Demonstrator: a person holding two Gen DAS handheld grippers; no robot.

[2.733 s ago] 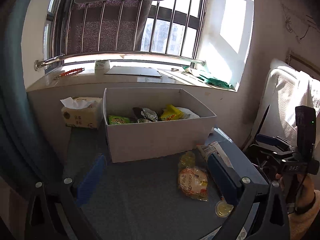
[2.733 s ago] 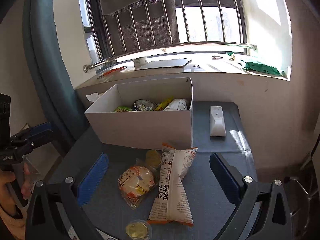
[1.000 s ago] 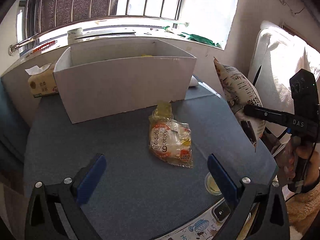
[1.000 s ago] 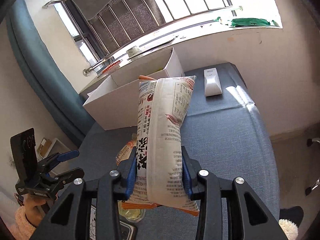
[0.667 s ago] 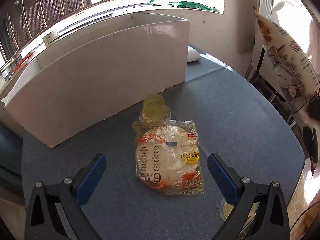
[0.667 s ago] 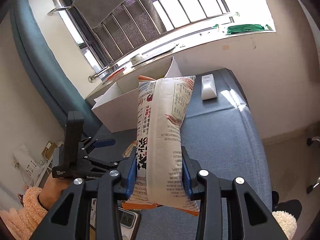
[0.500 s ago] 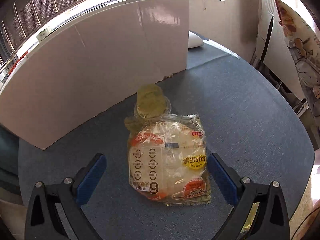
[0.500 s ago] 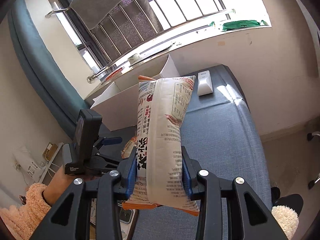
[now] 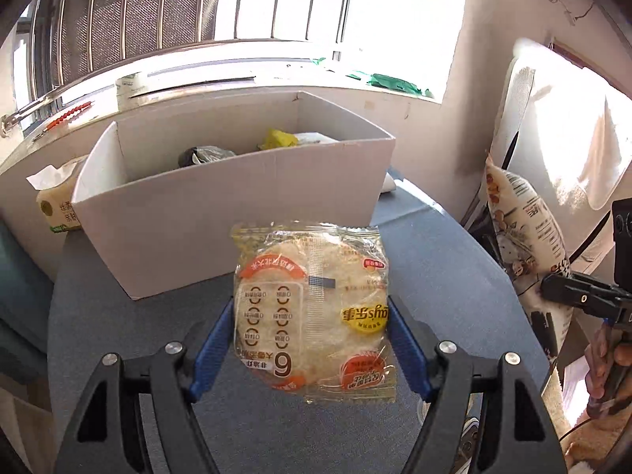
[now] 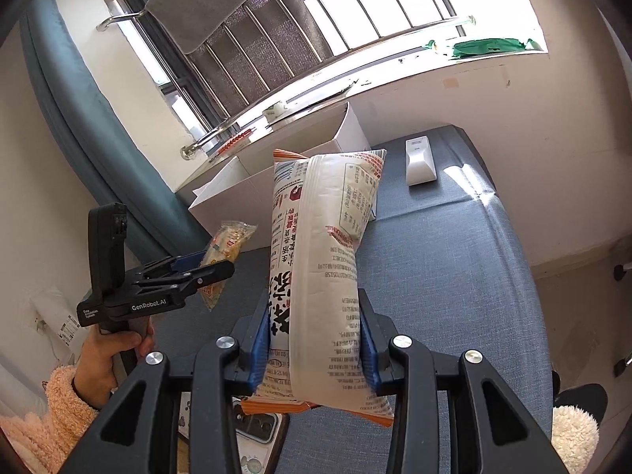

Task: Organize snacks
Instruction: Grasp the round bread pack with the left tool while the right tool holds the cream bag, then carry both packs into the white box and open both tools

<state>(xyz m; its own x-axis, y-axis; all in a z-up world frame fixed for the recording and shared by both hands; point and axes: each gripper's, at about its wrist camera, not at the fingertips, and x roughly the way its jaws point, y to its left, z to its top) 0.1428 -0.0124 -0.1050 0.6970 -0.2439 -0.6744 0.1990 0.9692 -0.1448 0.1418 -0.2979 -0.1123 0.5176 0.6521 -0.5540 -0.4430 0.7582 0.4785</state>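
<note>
Blue table (image 9: 434, 276) under a barred window; white box (image 9: 237, 205) on it, holding wrapped snacks. Left gripper (image 9: 310, 335): jaws closing, blue pads against both edges of a clear cake packet (image 9: 312, 308), lifted before the box. Right gripper (image 10: 316, 339): clamped on a tall white bag (image 10: 320, 276), upright above the table. White remote (image 10: 420, 156) beside the box.

Tissue pack (image 9: 55, 207): seen far ahead of the fingers and to their left, on the blue tabletop (image 9: 442, 276).
White remote (image 10: 420, 156): laid flat on the tabletop, ahead and right of the fingers.
Phone (image 10: 256, 428): partly hidden below the fingers.
Green cloth (image 10: 489, 47): spread on the windowsill (image 10: 395, 71).
Curtain (image 10: 79, 118): hung at the left.
</note>
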